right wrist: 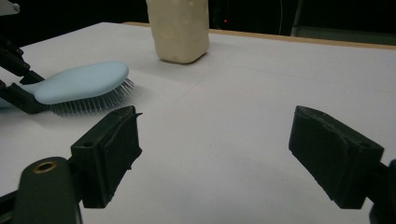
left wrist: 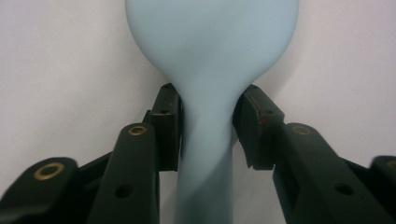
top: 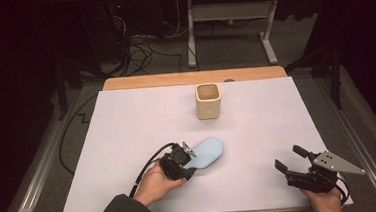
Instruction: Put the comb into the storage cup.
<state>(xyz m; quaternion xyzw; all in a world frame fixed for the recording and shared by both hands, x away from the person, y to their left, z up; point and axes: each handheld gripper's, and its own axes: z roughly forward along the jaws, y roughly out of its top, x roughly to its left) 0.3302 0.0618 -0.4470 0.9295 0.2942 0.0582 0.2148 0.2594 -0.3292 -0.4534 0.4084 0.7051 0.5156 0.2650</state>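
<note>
The left tool [top: 189, 162] is seen on the near side of the cream cup [top: 208, 101], well apart from it, held low over the white counter [top: 127, 125]. Its jaws are closed against the narrow neck of a pale blue hairbrush [left wrist: 210, 56], with one pad [left wrist: 169, 126] pressed to each side of the handle where it widens into the head. The hairbrush is laid flat on the counter with its bristles down, its head pointed toward the cup. The right tool [top: 291, 160] is found nearer still and off to the right of the cup, in a hand at the counter's near edge. Its jaws are spread wide, with nothing between them but bare counter. Beyond the hairbrush the cup is stood upright near the counter's far edge, its opening turned up.
</note>
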